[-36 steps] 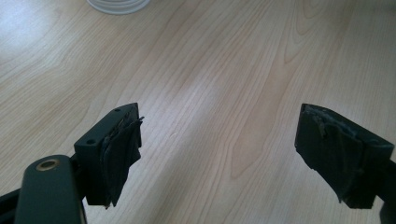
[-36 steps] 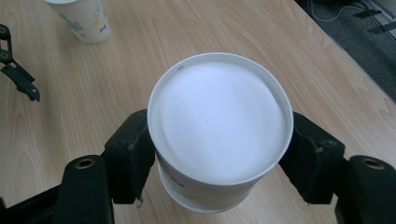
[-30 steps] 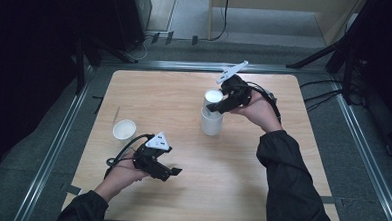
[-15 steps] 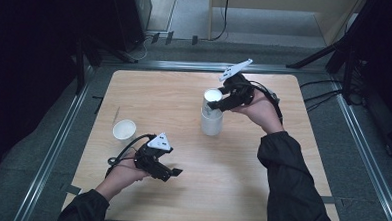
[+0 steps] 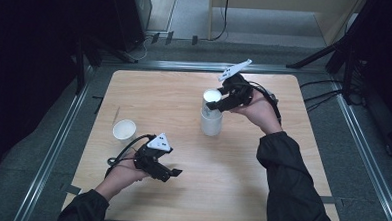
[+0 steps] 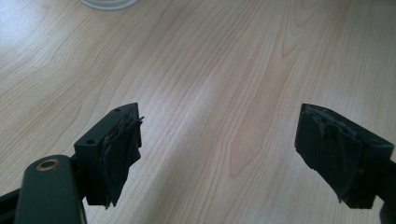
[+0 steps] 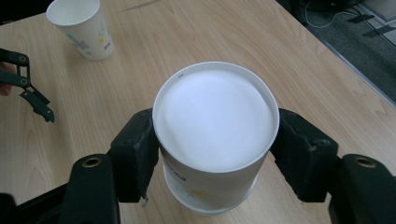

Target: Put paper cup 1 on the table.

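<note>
A single white paper cup [image 5: 124,131] is seen standing upright at about nine o'clock on the wooden bench [image 5: 180,200], with a thin stick [image 5: 115,114] lying just beyond it toward the far edge. Just to its right, at roughly seven o'clock, the left gripper [image 5: 173,173] is held low over the bench in the person's left hand [image 5: 118,177], a grey three-cornered plate [image 5: 159,142] on top; in the left gripper view its two black jaws are spread wide with nothing but bare wood grain between them, and the rim of a pale cup [image 6: 108,3] is glimpsed at the top edge. Further right, at about one o'clock, an inverted stack of white paper cups [image 5: 211,113] is shown standing base-up on the bench. The top cup of that stack is clasped by the right gripper [image 5: 215,104], held in the right hand [image 5: 261,113]; its jaws have just been closing, and in the right gripper view the pads are pressed against both sides of the top cup [image 7: 212,130] just under its flat white base, with a second cup's rim showing beneath it. The lone flower-printed cup [image 7: 81,28] and the left gripper's jaw tip [image 7: 28,93] are visible at ten o'clock in that view.
</note>
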A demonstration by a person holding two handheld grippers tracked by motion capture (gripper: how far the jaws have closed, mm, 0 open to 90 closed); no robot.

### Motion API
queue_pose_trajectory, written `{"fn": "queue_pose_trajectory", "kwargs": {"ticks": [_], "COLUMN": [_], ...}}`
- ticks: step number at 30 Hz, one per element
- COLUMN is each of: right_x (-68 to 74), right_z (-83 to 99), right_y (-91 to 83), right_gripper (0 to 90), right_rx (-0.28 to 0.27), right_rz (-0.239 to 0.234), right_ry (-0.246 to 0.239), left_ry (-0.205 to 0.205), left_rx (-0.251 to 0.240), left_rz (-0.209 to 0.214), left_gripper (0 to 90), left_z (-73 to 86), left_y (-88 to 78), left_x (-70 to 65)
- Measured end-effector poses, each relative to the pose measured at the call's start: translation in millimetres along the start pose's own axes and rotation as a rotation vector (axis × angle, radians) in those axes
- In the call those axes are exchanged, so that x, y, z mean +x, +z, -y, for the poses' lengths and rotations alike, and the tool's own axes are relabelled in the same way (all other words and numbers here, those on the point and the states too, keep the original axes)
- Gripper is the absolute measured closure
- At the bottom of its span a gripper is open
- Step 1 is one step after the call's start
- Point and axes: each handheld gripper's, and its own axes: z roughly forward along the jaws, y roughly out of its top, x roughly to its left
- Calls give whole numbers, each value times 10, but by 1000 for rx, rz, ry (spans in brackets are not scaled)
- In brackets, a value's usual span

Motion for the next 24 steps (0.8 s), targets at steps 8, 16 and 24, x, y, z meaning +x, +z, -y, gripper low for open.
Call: {"fn": "queue_pose_trajectory", "kwargs": {"ticks": [8,16,24], "right_x": [14,70,201], "right_z": [-43,-150,-284], "right_y": [-58,-231,-474], "right_gripper": [355,356,356], "right_rx": [-16,-71,-127], "right_rz": [11,31,63], "right_ry": [1,27,-10], "left_ry": [5,7,6], "left_rx": [-8,-3,-8], "left_rz": [11,2,3], "left_gripper": [146,146,147], "left_z": [-13,-6,-3], "left_y": [-11,-14,-12], "left_x": [-16,-5,-10]}}
